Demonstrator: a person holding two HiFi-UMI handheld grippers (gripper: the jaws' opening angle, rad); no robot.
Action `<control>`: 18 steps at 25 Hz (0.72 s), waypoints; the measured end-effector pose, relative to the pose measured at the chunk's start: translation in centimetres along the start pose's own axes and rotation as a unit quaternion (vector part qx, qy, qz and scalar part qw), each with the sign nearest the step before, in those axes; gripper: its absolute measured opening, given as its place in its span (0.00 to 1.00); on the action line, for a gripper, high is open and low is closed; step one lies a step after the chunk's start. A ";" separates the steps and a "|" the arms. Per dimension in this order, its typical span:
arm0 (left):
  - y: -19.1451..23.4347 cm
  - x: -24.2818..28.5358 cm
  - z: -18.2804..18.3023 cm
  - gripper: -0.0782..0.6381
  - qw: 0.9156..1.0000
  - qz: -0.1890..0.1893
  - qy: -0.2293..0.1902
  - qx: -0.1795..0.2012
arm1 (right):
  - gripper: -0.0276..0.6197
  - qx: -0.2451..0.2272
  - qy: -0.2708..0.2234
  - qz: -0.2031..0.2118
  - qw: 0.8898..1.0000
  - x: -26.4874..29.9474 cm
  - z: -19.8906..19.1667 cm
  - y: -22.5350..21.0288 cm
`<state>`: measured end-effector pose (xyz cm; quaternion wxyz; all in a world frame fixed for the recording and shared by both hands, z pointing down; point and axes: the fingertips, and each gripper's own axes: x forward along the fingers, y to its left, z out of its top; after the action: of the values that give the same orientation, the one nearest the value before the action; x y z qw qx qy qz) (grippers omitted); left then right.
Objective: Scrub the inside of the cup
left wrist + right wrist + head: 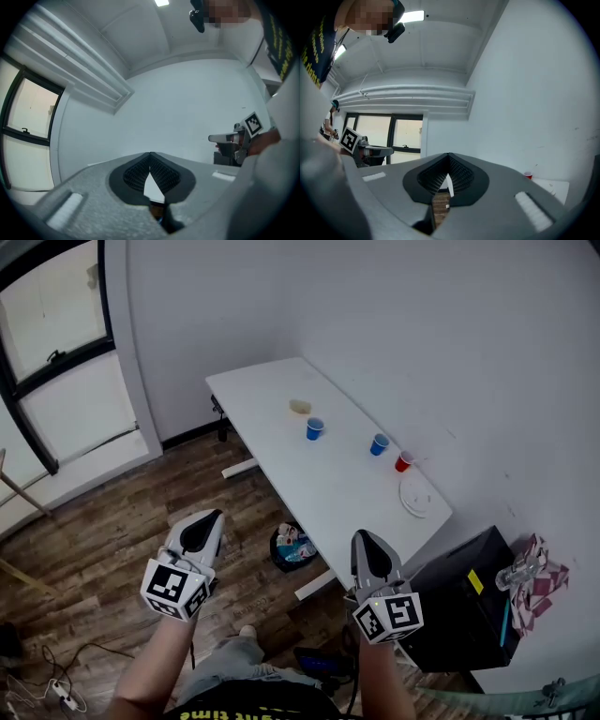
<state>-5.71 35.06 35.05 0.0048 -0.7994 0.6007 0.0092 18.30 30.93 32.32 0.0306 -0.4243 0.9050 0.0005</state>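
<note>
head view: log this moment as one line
left gripper: jaws shut, empty | right gripper: jaws shut, empty | both short of long white table | blue plastic cups, red plastic cup, pale yellow sponge on table, untouched

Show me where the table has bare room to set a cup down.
Bare: the table strip from the left blue cup and right blue cup to the floor-side edge, and the end beyond the sponge. Crowded: around the red cup and plate.

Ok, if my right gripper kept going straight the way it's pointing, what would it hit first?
Probably the white wall. The right gripper seems to aim above the table, with nothing nearer in line, though depth is unclear.
</note>
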 end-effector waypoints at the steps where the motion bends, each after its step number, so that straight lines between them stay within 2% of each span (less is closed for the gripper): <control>1: 0.6 0.7 0.0 0.12 1.000 -0.002 0.001 0.001 | 0.05 -0.001 0.001 -0.001 1.000 0.8 -0.1 -0.2; 10: 6.5 5.4 -1.0 0.12 1.000 -0.004 0.005 -0.004 | 0.05 0.000 0.003 -0.009 1.000 7.8 -1.0 -1.5; 18: 9.6 8.3 -1.3 0.12 1.000 -0.002 0.003 -0.007 | 0.05 0.002 0.001 -0.018 1.000 11.4 -1.2 -2.7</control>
<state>-12.62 24.36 36.26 -0.0024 -0.8005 0.5992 0.0111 13.06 20.38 32.98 0.0312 -0.4402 0.8974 -0.0025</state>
